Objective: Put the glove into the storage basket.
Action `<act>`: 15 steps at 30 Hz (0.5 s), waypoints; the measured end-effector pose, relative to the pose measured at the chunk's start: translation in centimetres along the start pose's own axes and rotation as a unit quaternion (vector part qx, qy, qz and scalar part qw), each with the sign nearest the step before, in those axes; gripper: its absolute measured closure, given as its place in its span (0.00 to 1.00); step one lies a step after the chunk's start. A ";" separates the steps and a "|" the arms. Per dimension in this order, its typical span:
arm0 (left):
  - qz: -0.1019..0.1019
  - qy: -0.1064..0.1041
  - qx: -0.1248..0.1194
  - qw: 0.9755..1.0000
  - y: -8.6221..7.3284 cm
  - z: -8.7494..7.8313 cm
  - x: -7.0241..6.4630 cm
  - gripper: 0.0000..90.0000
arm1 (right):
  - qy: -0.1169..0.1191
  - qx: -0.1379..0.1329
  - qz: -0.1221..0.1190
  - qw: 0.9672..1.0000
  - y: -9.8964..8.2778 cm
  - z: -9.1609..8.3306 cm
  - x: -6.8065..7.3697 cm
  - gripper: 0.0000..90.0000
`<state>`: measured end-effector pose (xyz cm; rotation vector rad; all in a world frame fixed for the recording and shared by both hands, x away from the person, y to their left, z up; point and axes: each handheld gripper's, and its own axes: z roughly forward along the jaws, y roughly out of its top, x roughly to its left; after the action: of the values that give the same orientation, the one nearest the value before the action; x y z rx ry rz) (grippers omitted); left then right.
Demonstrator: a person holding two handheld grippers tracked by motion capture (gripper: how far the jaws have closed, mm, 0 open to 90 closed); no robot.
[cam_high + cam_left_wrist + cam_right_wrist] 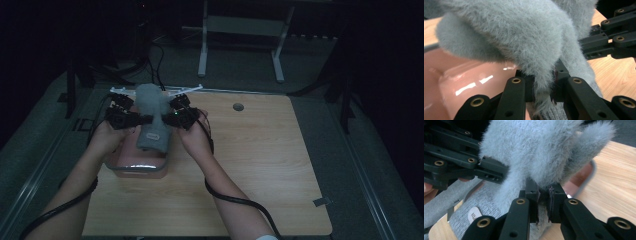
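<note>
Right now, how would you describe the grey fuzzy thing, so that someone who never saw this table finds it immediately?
Look at the wooden table, then at its far left part, where a pink container stands. Above it, the left claw and the right claw both pinch a grey fluffy knitted garment. It is the one soft, furry thing there, with a small white label on its ribbed lower part.

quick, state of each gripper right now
Left gripper: closed on the fuzzy grey garment.
Right gripper: closed on the same garment, held above the pink bin.
</note>
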<state>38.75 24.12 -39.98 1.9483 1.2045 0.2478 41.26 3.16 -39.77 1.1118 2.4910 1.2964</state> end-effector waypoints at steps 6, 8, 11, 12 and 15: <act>-0.024 0.008 0.019 0.999 -2.1 0.7 2.3 0.86 | 0.006 0.024 0.005 1.000 -0.3 3.3 0.8 0.91; -0.028 0.012 0.032 0.999 -2.8 1.4 2.9 0.86 | 0.007 0.038 0.007 0.999 -0.8 4.5 0.9 0.91; -0.034 0.019 0.050 0.998 -3.7 2.5 3.5 0.86 | 0.002 0.058 0.009 0.998 -1.6 6.2 0.8 0.91; -0.035 0.021 0.056 0.998 -4.0 2.9 3.6 0.86 | 0.000 0.065 0.011 0.998 -1.9 6.7 0.7 0.91; -0.041 0.026 0.072 0.996 -4.7 4.1 4.0 0.86 | -0.009 0.088 0.010 0.996 -2.5 8.0 0.6 0.91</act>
<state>39.94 26.19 -46.96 2.0213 1.3662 0.1728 42.73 7.94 -46.51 1.1803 2.6291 1.0817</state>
